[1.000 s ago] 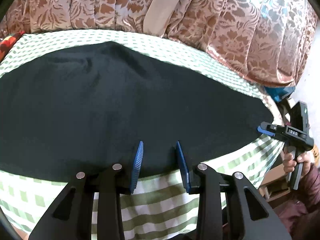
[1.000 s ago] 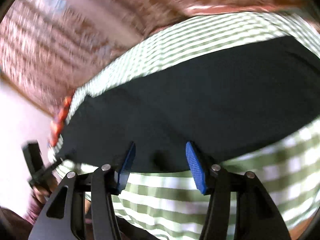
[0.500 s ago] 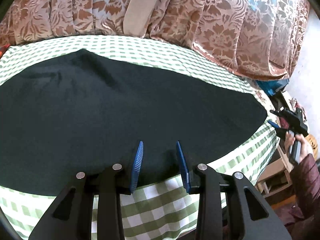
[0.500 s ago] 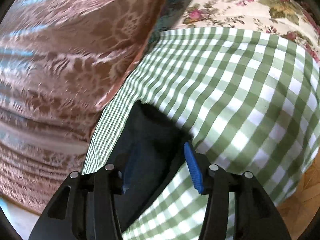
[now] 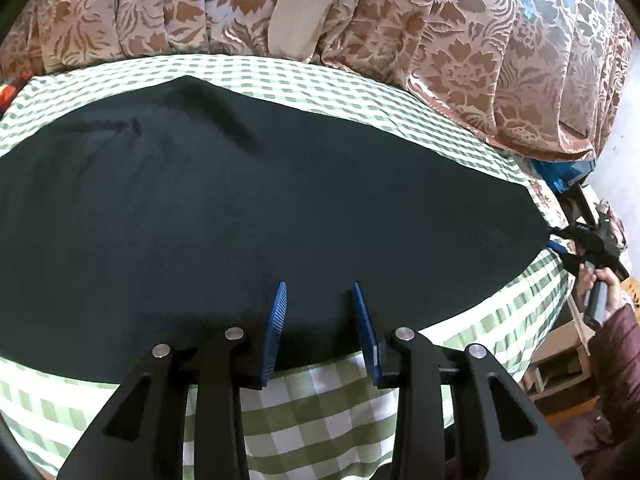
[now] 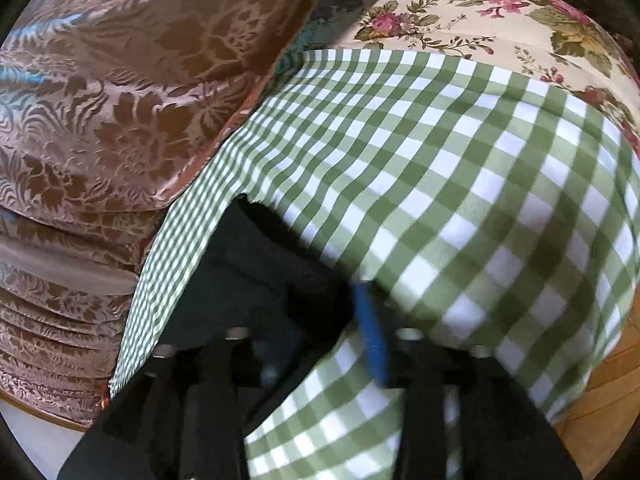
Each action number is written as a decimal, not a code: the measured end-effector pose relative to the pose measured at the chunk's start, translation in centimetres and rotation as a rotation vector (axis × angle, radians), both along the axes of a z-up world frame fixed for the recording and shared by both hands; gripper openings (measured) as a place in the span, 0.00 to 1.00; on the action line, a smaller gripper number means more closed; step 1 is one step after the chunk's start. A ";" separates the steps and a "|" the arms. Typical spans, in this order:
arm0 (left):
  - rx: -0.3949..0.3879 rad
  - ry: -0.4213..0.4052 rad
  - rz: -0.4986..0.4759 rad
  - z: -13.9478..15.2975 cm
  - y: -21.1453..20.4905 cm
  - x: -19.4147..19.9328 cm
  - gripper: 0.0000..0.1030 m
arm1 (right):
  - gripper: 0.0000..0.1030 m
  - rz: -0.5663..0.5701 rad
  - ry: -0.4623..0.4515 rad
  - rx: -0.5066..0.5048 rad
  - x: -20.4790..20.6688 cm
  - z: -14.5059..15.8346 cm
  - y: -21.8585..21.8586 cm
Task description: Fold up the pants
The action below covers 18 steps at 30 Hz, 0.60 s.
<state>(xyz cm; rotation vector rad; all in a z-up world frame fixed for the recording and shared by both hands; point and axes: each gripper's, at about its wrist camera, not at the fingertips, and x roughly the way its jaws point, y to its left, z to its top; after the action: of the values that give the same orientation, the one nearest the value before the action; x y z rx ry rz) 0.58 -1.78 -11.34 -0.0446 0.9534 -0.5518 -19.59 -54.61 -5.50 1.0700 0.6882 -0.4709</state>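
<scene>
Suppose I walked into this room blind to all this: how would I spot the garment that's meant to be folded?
Look for the table under the green-and-white checked cloth, which stands before the brown flowered curtain. Spread flat across that cloth lies the pants, a wide sheet of fabric. It is the only plain, very dark thing there; everything around it is patterned.

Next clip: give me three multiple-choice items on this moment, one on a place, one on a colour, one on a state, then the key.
1. The right tongs are at the pants'
A. far right tip
B. middle
C. left end

2. The cloth under the pants is
A. plain blue
B. green-and-white checked
C. red striped

3. The left tongs are
A. shut on the pants
B. open above the near edge
C. gripping the curtain

Key: A, the left view shows them at that tip; B, checks show in both views; B, a clear gap between the pads.
</scene>
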 end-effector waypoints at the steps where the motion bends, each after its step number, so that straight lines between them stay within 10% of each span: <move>1: 0.010 -0.008 0.005 0.1 -0.1 0.0 0.32 | 0.48 0.001 -0.016 0.012 -0.3 0.0 0.2; 18: 0.042 -0.046 0.107 0.3 1.1 0.6 0.42 | 0.68 0.182 -0.031 0.186 2.0 -1.9 8.8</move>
<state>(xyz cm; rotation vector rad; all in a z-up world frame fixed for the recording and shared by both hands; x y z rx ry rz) 1.23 -0.73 -11.03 -0.0450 0.9121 -0.4323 -17.59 -45.82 -7.39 1.1742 0.8056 -0.2365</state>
